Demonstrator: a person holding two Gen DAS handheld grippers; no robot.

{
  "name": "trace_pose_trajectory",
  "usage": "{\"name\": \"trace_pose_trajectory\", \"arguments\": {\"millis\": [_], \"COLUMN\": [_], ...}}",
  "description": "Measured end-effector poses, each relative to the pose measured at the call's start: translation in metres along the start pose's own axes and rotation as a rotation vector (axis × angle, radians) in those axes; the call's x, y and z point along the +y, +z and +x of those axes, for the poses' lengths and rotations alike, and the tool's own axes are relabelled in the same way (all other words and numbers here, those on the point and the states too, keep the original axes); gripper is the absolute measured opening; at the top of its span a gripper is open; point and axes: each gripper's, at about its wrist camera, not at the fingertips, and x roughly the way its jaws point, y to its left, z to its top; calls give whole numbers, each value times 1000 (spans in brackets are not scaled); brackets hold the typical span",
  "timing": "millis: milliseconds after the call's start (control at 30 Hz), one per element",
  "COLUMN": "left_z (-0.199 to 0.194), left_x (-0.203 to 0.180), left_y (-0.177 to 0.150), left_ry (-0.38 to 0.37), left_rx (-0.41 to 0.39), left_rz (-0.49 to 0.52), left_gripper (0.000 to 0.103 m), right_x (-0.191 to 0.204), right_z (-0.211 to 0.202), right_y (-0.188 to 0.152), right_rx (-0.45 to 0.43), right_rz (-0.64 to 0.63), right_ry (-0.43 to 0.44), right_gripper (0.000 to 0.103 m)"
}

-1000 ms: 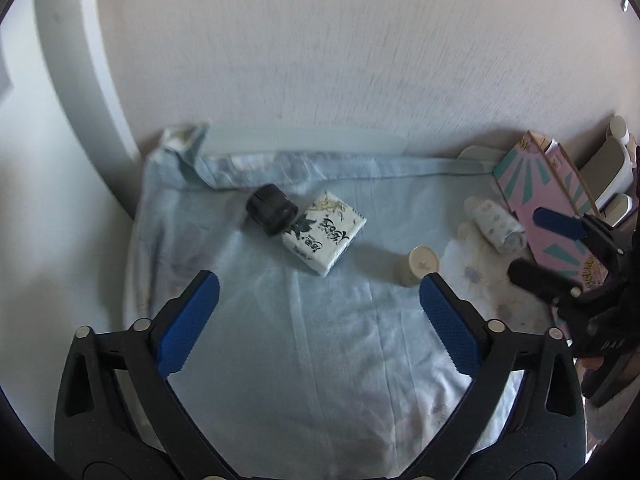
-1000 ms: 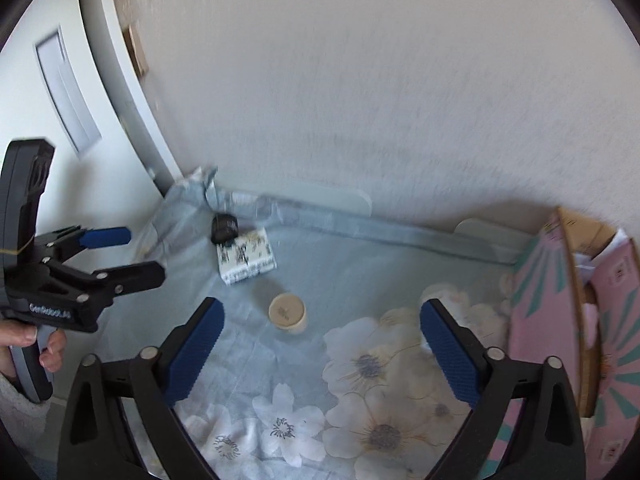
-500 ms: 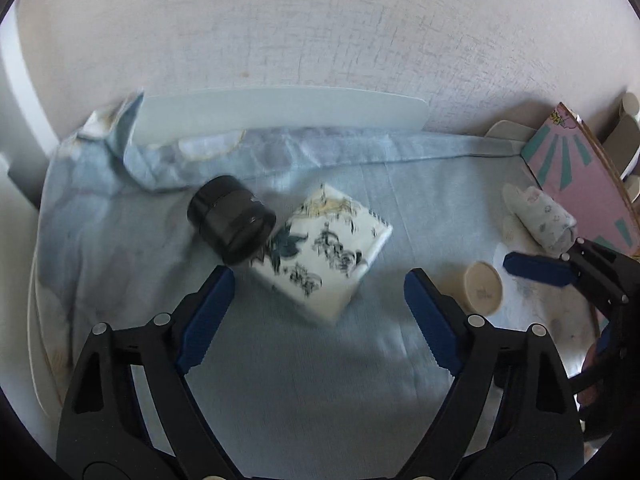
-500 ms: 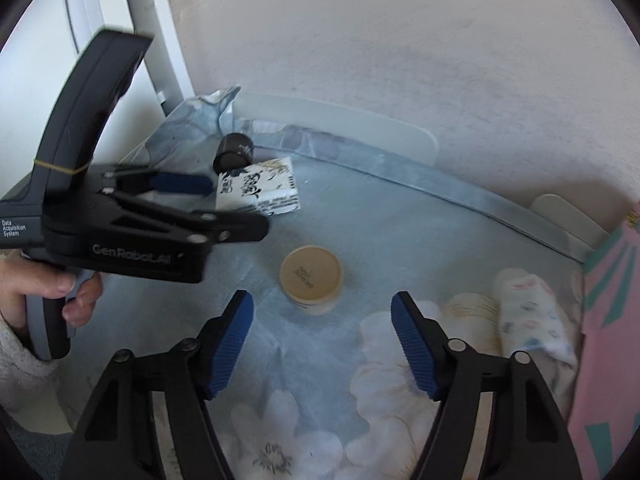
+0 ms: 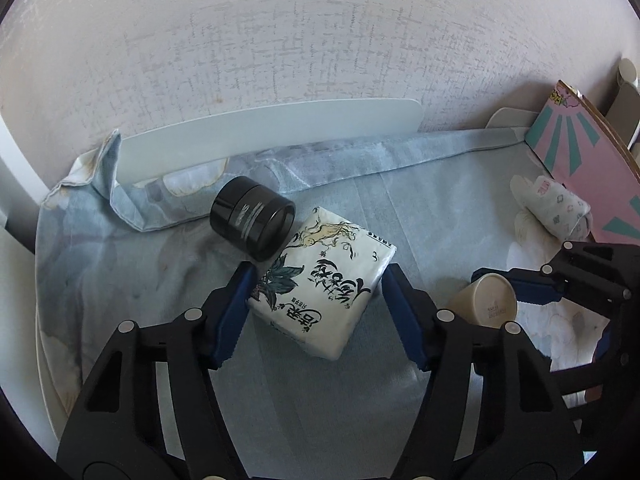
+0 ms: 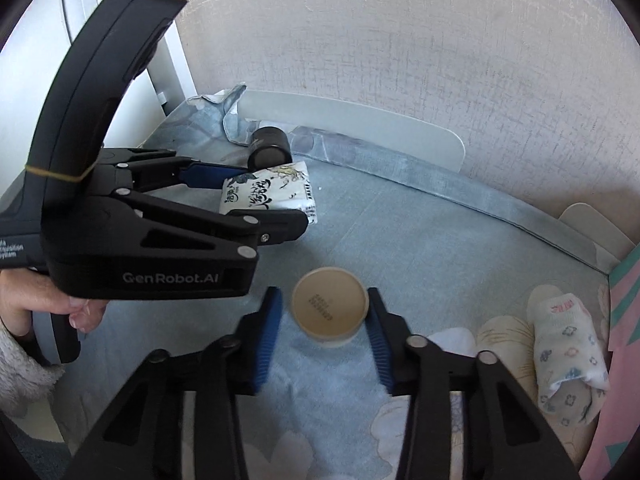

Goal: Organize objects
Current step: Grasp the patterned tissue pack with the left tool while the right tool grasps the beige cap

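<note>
A white tissue pack with black lettering (image 5: pixel 324 292) lies on the blue cloth (image 5: pixel 120 280). My left gripper (image 5: pixel 318 280) is open with a finger on each side of the pack, close to it. A black jar (image 5: pixel 252 222) lies on its side against the pack's far corner. A beige round tub (image 6: pixel 330 308) lies on the cloth between the fingers of my right gripper (image 6: pixel 324 300), which is open around it with small gaps. The tub also shows in the left wrist view (image 5: pixel 486 306), and the pack in the right wrist view (image 6: pixel 272 194).
A rolled patterned sock (image 5: pixel 554 212) lies at the right by a pink and teal cardboard box (image 5: pixel 588 176). A low white rail (image 5: pixel 272 140) runs along the textured wall behind the cloth. A white frame (image 6: pixel 168 48) stands at the left.
Both grippers have moved forward and down. The left one now straddles the tissue pack and the right one straddles the beige tub, both with their jaws narrowed.
</note>
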Motion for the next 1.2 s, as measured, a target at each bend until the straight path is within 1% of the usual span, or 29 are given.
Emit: {"name": "trace_pose_trajectory", "arguments": {"millis": [67, 233, 467, 567, 600, 633, 767, 1100, 1200], "left_z": [0, -3, -16, -26, -34, -35, -55, -104, -112], "left_x": [0, -2, -4, -7, -3, -8, -11, -16, -20], "left_y": [0, -2, -4, -3, -5, -2, 2, 24, 34], "left_ry": [0, -6, -18, -27, -32, -35, -48, -33, -33], "left_rx": [0, -2, -5, -8, -9, -10, -14, -25, -27], "left_rz": [6, 23, 9, 9, 4, -2, -30, -54, -59], "left_gripper": [60, 58, 57, 57, 57, 57, 57, 57, 57], "right_x": [0, 1, 3, 4, 6, 6, 7, 8, 5], "right_z": [0, -1, -10, -19, -21, -23, -37, -75, -89], "right_y": [1, 2, 1, 2, 3, 5, 10, 29, 33], "right_rx": [4, 4, -1, -3, -3, -3, -6, -15, -15], "right_rz": [-5, -8, 0, -1, -2, -1, 7, 8, 14], "right_ry": [-7, -12, -14, -13, -12, -12, -7, -2, -4], "right_gripper": [31, 31, 31, 31, 31, 31, 31, 31, 31]}}
